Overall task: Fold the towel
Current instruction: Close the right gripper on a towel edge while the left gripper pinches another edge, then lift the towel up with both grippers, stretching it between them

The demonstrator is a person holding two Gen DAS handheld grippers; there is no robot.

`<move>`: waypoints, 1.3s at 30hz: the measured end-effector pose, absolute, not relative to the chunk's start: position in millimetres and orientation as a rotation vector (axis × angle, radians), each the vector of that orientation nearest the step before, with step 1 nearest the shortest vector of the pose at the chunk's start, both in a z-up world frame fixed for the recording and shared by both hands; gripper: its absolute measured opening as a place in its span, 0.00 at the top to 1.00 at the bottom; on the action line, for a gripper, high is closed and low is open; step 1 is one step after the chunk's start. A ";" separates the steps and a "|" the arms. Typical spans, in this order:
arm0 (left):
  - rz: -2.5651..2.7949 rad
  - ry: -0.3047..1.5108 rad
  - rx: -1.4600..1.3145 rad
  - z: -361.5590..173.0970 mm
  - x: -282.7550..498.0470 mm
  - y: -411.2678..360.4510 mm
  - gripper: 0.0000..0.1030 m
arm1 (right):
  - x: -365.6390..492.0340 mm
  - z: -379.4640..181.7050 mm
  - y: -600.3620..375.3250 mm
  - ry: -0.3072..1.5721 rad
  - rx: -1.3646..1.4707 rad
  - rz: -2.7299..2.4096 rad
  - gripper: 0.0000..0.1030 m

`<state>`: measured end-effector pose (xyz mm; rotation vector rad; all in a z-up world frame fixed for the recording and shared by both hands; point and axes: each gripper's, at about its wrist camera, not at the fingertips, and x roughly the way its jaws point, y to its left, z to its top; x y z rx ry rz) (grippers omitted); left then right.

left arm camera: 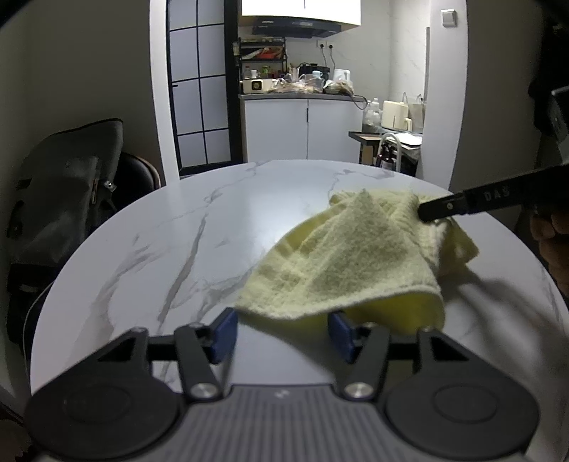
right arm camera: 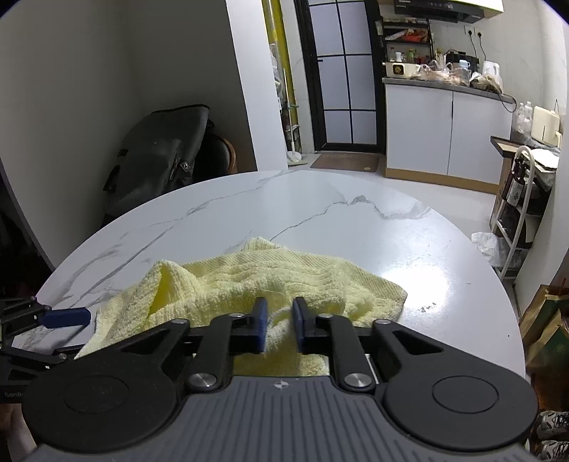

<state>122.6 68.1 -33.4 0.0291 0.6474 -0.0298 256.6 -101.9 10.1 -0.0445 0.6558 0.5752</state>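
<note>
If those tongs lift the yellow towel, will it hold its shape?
Probably not. The yellow towel lies rumpled in soft folds, so it should droop. Its looped terry looks grippy, unlikely to slip from the right tongs. It seems light.

White capitals "DAS" stand on the black finger of the right gripper [left arm camera: 426, 213] where it reaches in from the right in the left wrist view. At the near left edge of the right wrist view, pale letters "GenR", cut off by the frame, sit on the left gripper [right arm camera: 67, 317]. The range hood's [right arm camera: 437, 4] lettering is too small to read.
</note>
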 end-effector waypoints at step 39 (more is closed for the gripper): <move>-0.097 0.606 0.071 -21.8 122.9 45.7 0.97 | 186.8 63.1 -178.5 0.503 -0.035 0.464 0.96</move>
